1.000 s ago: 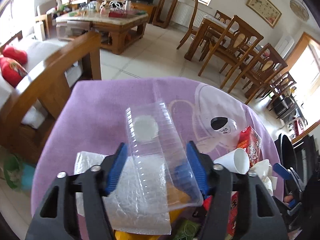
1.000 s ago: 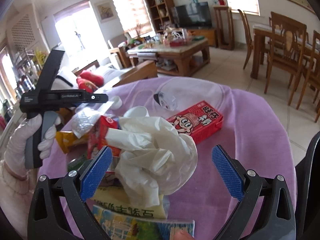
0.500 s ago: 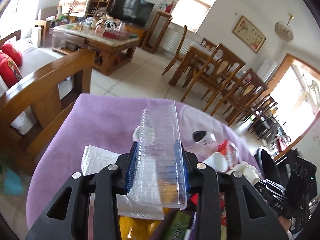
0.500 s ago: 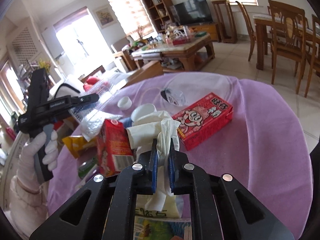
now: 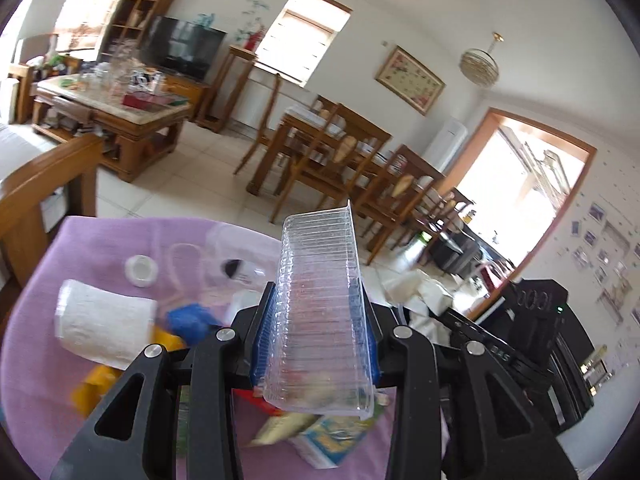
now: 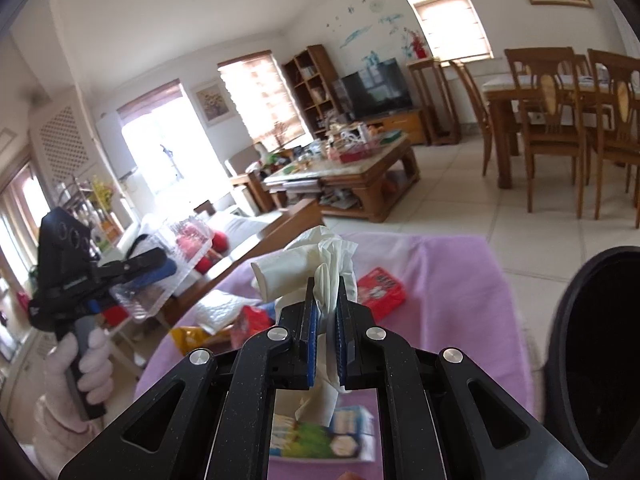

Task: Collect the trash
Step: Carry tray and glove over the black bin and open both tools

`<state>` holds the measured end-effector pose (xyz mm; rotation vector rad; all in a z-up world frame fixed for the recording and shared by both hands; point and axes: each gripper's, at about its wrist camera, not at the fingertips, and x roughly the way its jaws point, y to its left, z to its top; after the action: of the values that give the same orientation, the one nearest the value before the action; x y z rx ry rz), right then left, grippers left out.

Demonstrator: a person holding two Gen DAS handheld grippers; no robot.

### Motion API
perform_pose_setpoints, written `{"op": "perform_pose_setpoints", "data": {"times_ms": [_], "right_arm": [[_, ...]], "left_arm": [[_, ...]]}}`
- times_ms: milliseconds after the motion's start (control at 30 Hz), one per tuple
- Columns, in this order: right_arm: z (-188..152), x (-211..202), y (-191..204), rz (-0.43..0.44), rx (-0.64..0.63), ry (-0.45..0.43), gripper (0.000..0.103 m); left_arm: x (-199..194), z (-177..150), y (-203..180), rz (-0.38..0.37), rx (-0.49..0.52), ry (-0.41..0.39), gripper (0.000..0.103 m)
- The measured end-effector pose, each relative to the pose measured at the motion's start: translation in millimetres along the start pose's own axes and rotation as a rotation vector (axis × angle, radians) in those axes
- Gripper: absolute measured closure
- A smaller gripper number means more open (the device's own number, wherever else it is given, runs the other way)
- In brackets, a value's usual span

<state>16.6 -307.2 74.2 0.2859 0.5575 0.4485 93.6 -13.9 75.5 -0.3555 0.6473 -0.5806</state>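
Living/dining room behind, purple-covered tabletop point(image 5: 100, 240) lower half of both frames. Left gripper point(image 5: 316, 332) clamped on a clear plastic tray point(image 5: 320, 312), lifted off the cloth, frame centre. Right gripper point(image 6: 325, 344) pinched narrow on white crumpled tissue/glove wad point(image 6: 320, 264), also raised. Black bin point(image 6: 596, 360) at right edge of the right wrist view, likely the drop target. Judgement: early-to-mid; two pieces in hand, none visibly binned. Remaining on cloth: red carton point(image 6: 380, 290), white bubble-wrap roll point(image 5: 104, 330), bottle cap point(image 5: 140, 270), yellow wrapper point(image 6: 186, 338), printed packet point(image 6: 320, 434) at bottom.
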Motion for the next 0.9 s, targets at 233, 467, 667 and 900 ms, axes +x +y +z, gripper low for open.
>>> {"op": "perform_pose_setpoints", "data": {"times_ms": [233, 467, 667, 900], "right_arm": [[-9, -65, -97, -0.177, 0.077, -0.030, 0.095], [-45, -121, -199, -0.299, 0.200, -0.049, 0.095], [-80, -137, -257, -0.335, 0.261, -0.028, 0.095], [-92, -142, -269, -0.367, 0.281, -0.032, 0.047]], "left_arm": [[84, -20, -90, -0.148, 0.073, 0.110, 0.067], [191, -56, -168, -0.241, 0.137, 0.257, 0.067], [248, -74, -197, -0.206, 0.170, 0.338, 0.067], [264, -86, -212, -0.109, 0.249, 0.359, 0.040]]}}
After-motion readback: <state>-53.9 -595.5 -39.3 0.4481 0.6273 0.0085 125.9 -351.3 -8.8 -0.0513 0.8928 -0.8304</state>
